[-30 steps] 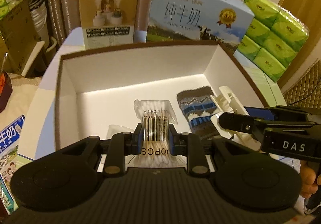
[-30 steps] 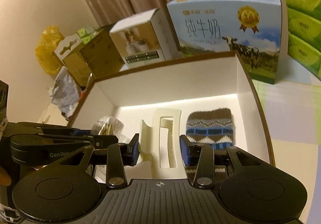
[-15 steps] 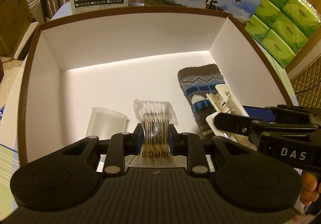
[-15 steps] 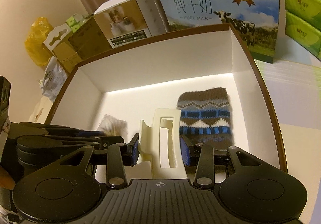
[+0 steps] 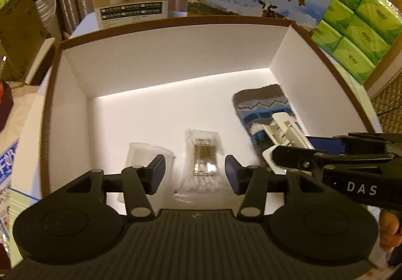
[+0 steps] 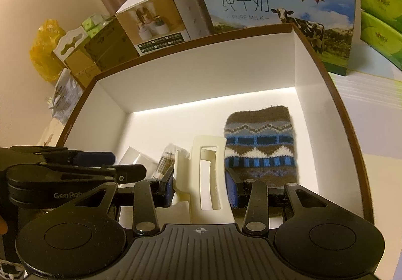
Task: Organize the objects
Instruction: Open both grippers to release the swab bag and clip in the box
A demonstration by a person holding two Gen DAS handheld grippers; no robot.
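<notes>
Currently our left gripper [image 5: 194,173] is opening; the cotton swab packet [image 5: 202,162] lies loose on the box [image 5: 176,59] floor between the spread jaws, beside a clear cup [image 5: 148,157]. We judge the packet light, crinkly and slippery; best pinched across its banded middle. Our right gripper [image 6: 199,185] clamps the cream hair clip [image 6: 207,179], rigid, probably brittle plastic, low in the box next to the knitted sock [image 6: 261,144].
</notes>
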